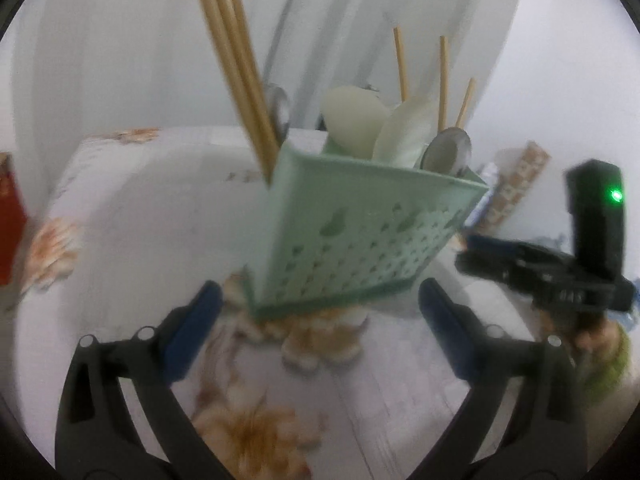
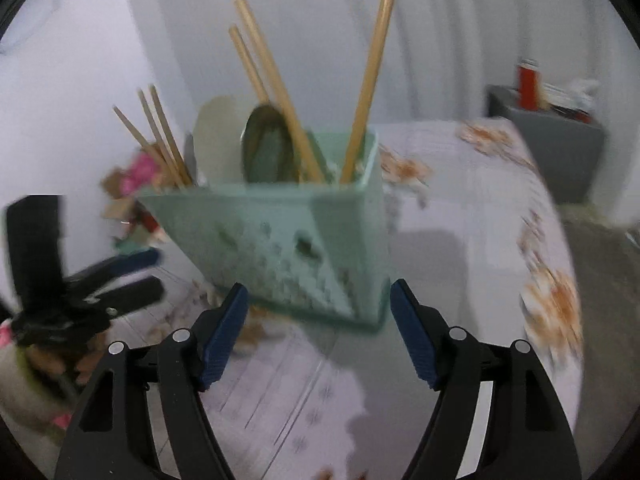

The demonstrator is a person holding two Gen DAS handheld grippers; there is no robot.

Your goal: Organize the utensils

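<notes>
A mint-green perforated utensil holder stands on the floral tablecloth. Wooden chopsticks, pale ceramic spoons and a metal spoon stick up out of it. My left gripper is open, and the holder's base sits just beyond its blue pads without touching them. From the other side my right gripper is open too, its pads flanking the holder's near corner, apart from it. Each gripper shows in the other's view: the right gripper and the left gripper.
White curtains hang behind the table. A red box stands at the left table edge. Small clutter, including a patterned carton and something pink, lies beside the holder. A grey cabinet with a red can stands beyond the table.
</notes>
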